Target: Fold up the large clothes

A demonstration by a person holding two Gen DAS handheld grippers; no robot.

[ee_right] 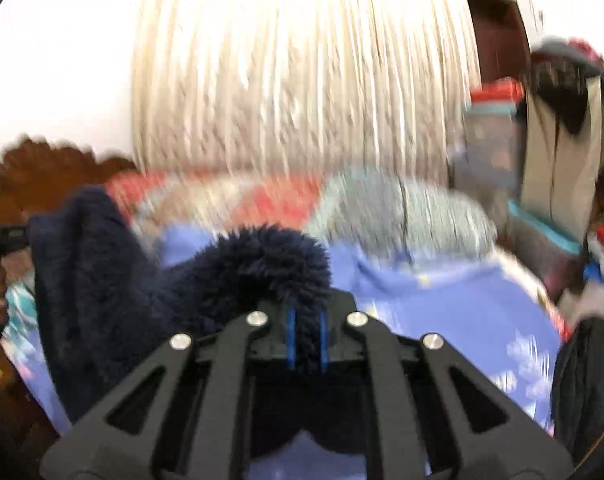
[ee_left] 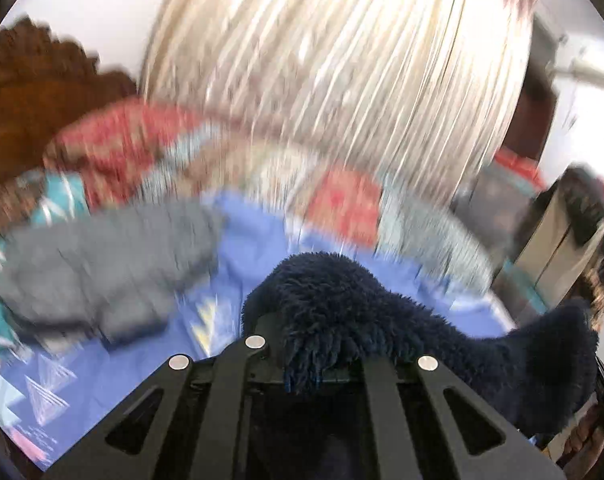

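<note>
A dark navy fleece garment is held up above the bed between both grippers. My left gripper is shut on one edge of it; the fleece bunches over the jaws and stretches away to the right. My right gripper is shut on another edge of the navy fleece, which hangs down to the left. The fingertips of both are buried in the pile. Both views are motion-blurred.
Below lies a bed with a blue patterned sheet. A grey folded garment lies at left. Red and grey bedding is piled at the back. A pale curtain hangs behind; a wooden headboard stands at left.
</note>
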